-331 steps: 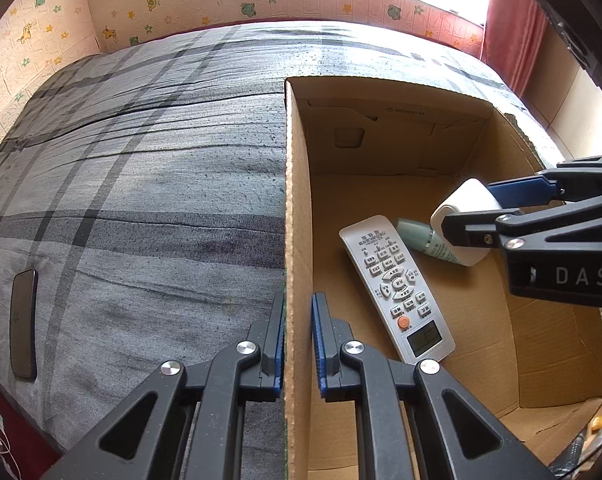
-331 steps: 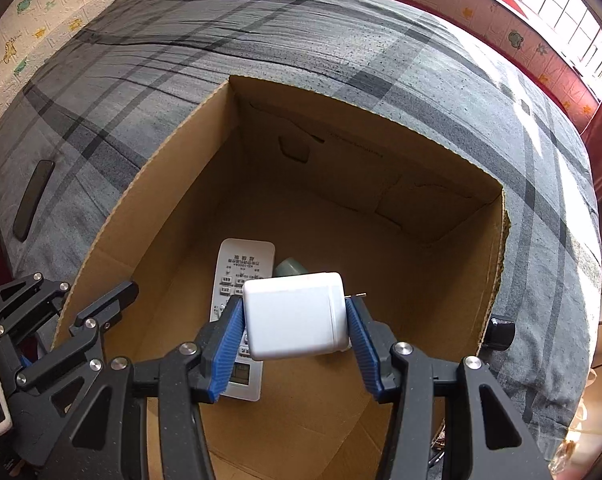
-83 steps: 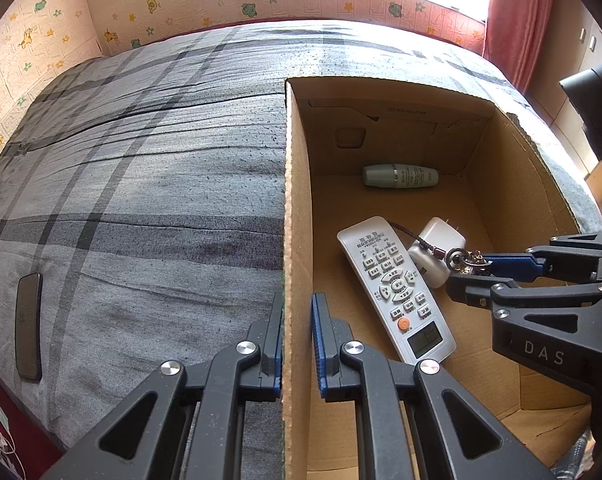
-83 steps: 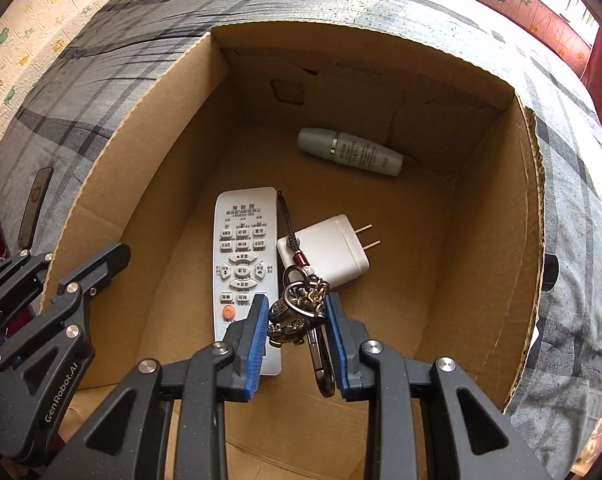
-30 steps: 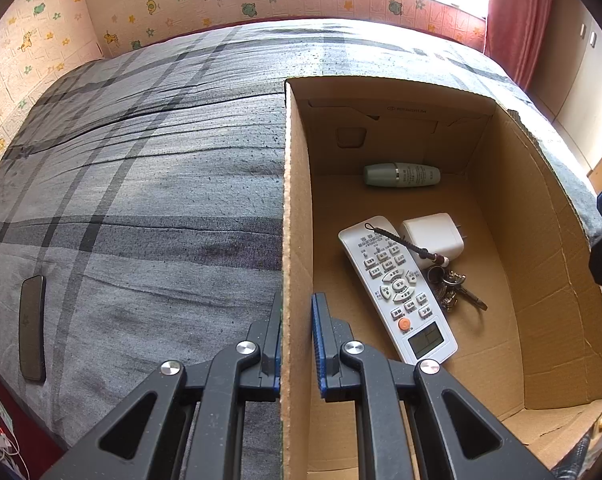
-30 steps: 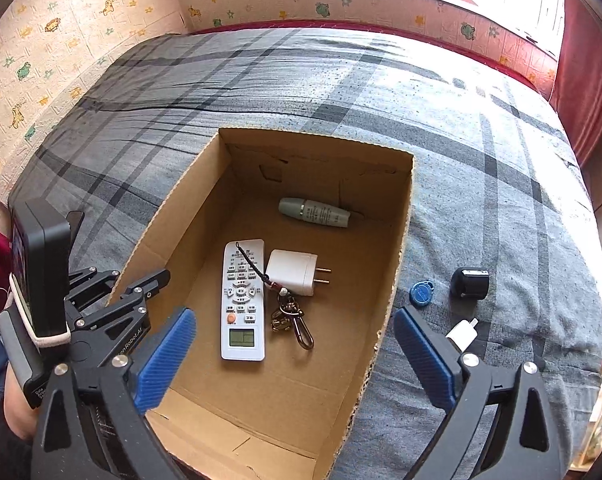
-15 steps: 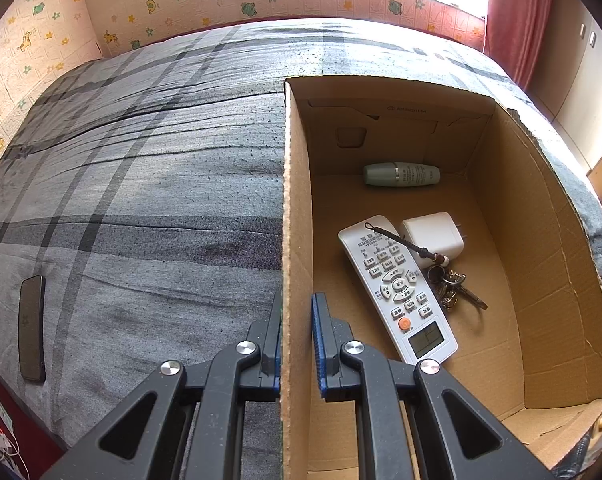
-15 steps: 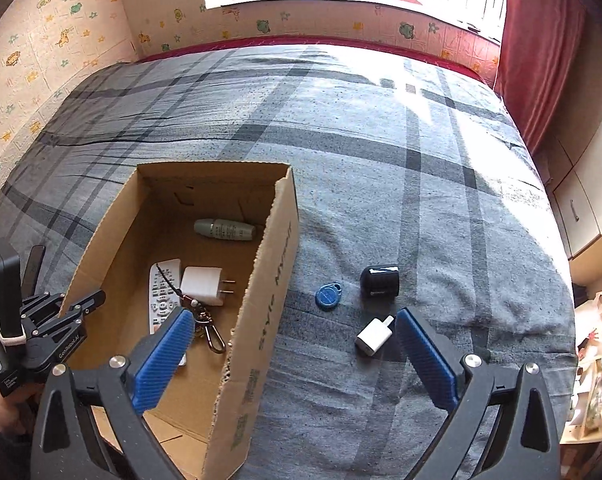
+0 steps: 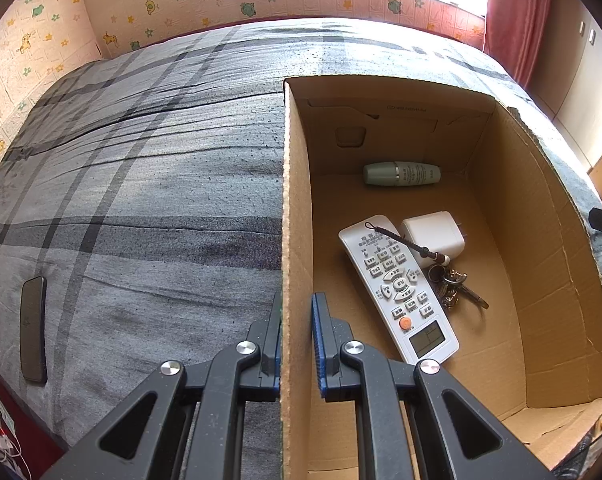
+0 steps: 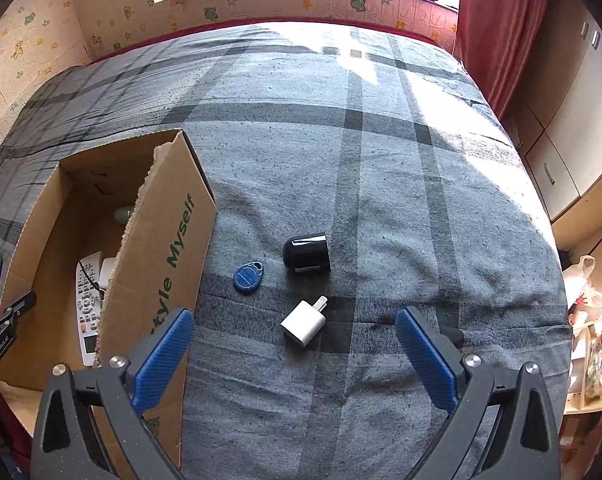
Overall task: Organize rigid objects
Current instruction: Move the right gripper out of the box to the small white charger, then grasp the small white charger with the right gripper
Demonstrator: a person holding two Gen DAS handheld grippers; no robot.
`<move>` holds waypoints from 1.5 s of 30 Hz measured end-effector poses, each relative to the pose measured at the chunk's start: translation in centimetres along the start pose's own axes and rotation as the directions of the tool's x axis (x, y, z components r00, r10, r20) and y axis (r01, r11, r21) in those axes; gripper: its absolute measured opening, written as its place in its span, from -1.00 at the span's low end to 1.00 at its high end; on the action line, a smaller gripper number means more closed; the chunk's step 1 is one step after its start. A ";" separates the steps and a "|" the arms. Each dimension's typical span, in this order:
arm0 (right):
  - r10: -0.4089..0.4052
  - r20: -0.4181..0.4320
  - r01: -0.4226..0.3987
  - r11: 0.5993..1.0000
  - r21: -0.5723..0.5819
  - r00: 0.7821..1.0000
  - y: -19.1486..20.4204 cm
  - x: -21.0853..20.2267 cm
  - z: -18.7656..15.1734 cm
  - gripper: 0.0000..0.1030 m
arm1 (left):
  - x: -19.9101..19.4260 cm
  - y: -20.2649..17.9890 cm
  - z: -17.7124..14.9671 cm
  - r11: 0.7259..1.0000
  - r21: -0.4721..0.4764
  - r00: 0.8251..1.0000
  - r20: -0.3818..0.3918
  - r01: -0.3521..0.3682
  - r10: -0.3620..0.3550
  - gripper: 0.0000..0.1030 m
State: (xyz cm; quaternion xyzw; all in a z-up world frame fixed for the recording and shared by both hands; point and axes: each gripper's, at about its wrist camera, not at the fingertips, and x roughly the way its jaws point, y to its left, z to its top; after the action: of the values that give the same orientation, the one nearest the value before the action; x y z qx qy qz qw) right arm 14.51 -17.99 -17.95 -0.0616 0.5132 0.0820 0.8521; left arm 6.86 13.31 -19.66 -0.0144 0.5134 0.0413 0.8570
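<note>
Right wrist view: my right tongs (image 10: 293,354) hang spread above the small white charger (image 10: 303,322) on the bed (image 10: 381,160); left tongs (image 9: 297,340) pinch the box wall (image 9: 295,240). Next, I'd descend and grip it.

The left gripper (image 9: 296,336) is held low at 6 o'clock of its own view, its jaws closed upon the wall of the cardboard box (image 9: 295,216). The right gripper (image 10: 295,354) is held above the bed, jaws spread wide, nothing between them.
</note>
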 end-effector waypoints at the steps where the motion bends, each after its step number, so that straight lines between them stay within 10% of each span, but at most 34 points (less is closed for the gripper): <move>1: -0.004 -0.002 0.004 1.000 0.000 1.000 -0.1 0.5 -0.1 0.99 | 0.0 0.0 0.0 1.000 0.000 1.000 0.000 0.000 0.000 -0.75; 21: -0.031 -0.084 0.037 0.996 0.082 0.996 -1.9 8.1 -2.0 0.95 | 0.0 0.0 0.0 1.000 0.006 1.000 0.004 -0.006 0.006 -0.75; 29: -0.016 -0.094 0.026 0.995 0.099 0.995 -2.0 9.0 -2.1 0.34 | -0.1 0.0 0.0 1.000 0.005 1.000 0.003 -0.004 0.004 -0.75; 31: 0.010 -0.096 0.000 0.995 0.104 0.995 -2.0 9.1 -2.1 -0.23 | -0.1 -0.1 0.0 1.000 0.006 1.000 0.003 -0.005 0.005 -0.75; 45: -0.016 -0.084 0.022 0.998 0.064 0.996 -1.3 7.1 -2.3 -0.24 | 0.0 -0.1 0.0 1.000 0.009 1.000 0.003 -0.007 0.007 -0.75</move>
State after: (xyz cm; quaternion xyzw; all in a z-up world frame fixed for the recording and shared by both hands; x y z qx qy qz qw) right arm 16.02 -19.21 -25.24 -0.0421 0.5500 0.0545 0.8323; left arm 6.85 13.16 -19.66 -0.0086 0.5125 0.0420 0.8576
